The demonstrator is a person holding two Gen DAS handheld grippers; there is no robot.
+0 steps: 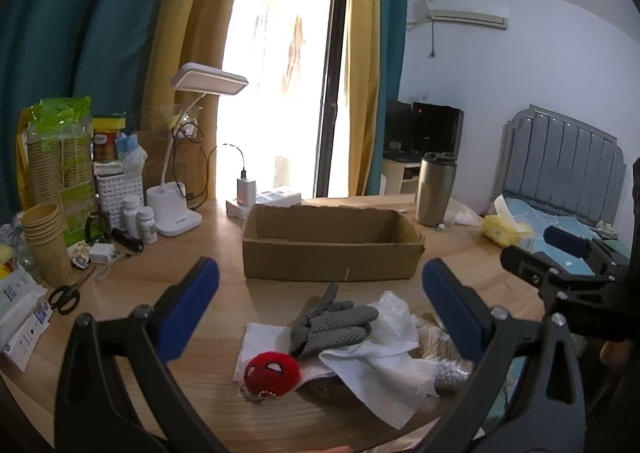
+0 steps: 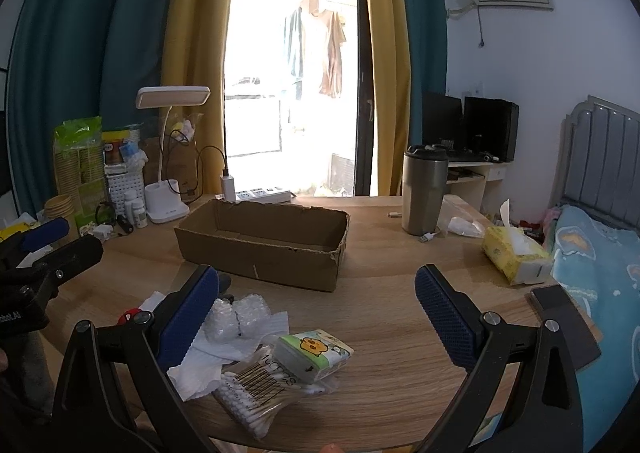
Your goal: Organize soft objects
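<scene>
Your left gripper (image 1: pixel 320 301) and right gripper (image 2: pixel 316 307) both hang wide and empty over the soft pile: grey knobbly glove (image 1: pixel 334 323), red knitted ball (image 1: pixel 271 373), white paper towels (image 1: pixel 372 369). It sits just before the open brown cardboard box (image 1: pixel 332 249), handy for loading.

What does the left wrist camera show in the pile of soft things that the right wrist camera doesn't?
Only the left wrist view shows the grey dotted glove and the whole red round plush. Only the right wrist view shows the green-and-white tissue packet and the clear bag of cotton swabs. Both show the empty brown cardboard box, white paper towels and open jaws.
</scene>
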